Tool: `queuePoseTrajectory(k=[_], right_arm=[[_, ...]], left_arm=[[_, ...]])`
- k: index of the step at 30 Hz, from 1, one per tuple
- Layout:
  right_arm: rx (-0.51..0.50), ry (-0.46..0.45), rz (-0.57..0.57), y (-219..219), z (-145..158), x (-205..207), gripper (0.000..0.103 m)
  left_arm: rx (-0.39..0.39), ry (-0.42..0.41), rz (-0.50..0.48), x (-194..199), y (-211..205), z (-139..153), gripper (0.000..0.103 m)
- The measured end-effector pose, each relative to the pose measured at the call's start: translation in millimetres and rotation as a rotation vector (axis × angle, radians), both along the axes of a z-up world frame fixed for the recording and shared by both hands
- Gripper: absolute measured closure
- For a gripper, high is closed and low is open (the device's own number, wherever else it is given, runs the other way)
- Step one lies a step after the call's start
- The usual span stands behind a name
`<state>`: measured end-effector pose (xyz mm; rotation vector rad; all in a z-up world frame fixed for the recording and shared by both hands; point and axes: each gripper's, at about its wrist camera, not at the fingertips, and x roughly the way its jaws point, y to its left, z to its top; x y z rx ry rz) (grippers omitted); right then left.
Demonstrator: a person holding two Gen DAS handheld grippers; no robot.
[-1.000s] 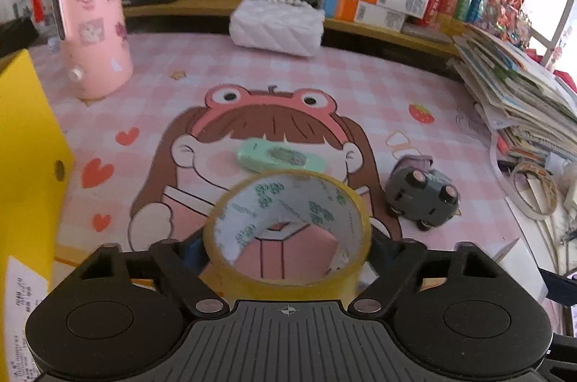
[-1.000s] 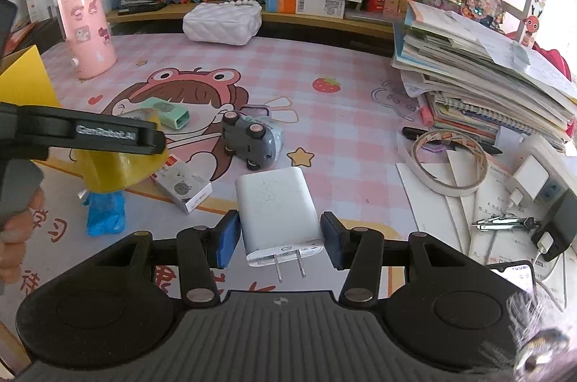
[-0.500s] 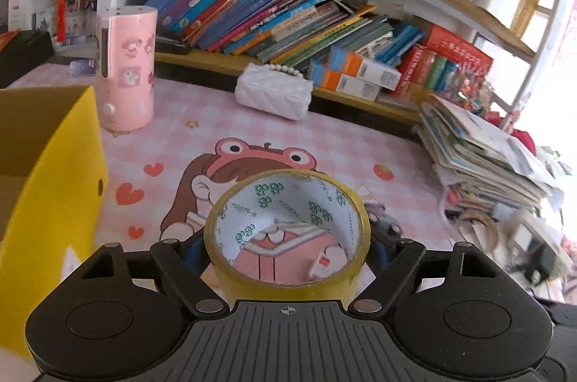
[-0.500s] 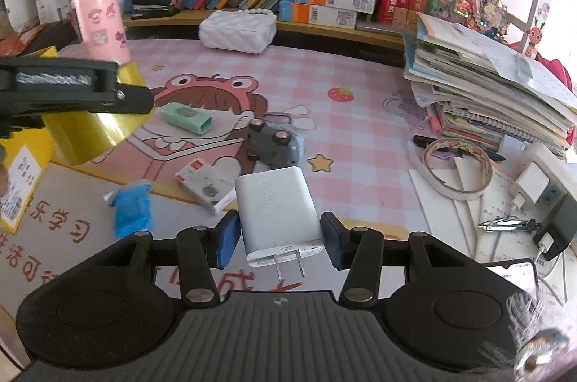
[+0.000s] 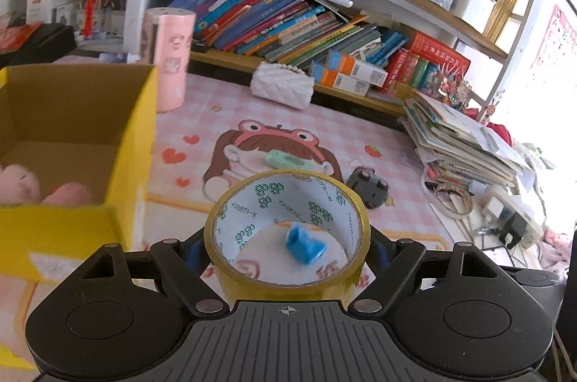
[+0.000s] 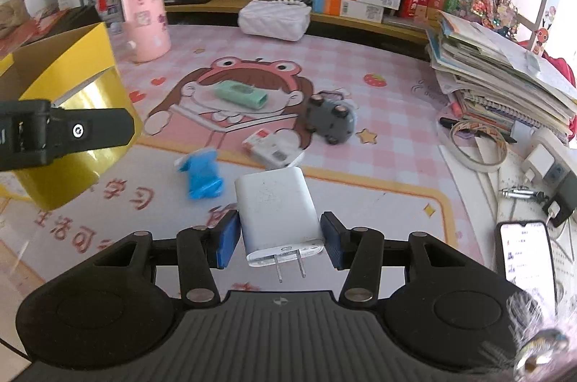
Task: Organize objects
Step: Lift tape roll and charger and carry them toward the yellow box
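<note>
In the left wrist view we see our left tool [image 5: 287, 247] clamped on the yellow tape roll [image 5: 287, 230], jaws wide on its sides, lifted off the table [image 5: 360, 122] beside the yellow box [image 5: 77, 137]

In the right wrist view our right tool [image 6: 279, 234] grips the white charger [image 6: 277, 209] between its blue pads, prongs toward the camera, above the table; the left tool and roll show at the left edge

The box [image 5: 119, 144] stands left of the mat [image 6: 360, 57] (toy car [image 6: 333, 120] right of the stapler [image 6: 239, 93]).
</note>
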<state>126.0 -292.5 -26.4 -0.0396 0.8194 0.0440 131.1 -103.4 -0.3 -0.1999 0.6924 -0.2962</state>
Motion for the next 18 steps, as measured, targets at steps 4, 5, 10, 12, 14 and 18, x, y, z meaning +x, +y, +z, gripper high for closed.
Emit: queuePoseTrajectory(k=[4,5,10,12,14,18], right_arm=[[0.000,0.000,0.009,17.6,2.6,-15.6,0.057],[-0.001,0.000,0.011,22.3,3.3,-19.0,0.057],[-0.007,0.004,0.042,51.8,5.6,-37.0,0.057],[-0.007,0.010,0.059,64.3,5.5,-43.7,0.057],[-0.006,0.014,0.075,76.7,5.0,-50.4,0.057],[-0.001,0.019,0.098,97.8,3.6,-61.7,0.057]], left_arm=[[-0.017,0.014,0.012,-17.2,21.1,-0.8,0.020],[-0.023,0.019,0.019,-21.7,28.0,-1.1,0.020],[-0.027,0.038,0.049,-41.3,58.2,-1.4,0.020],[-0.024,0.043,0.062,-49.2,69.2,-1.4,0.020],[-0.021,0.050,0.075,-56.6,80.0,-2.4,0.020],[-0.017,0.065,0.106,-71.1,102.9,-5.1,0.020]])
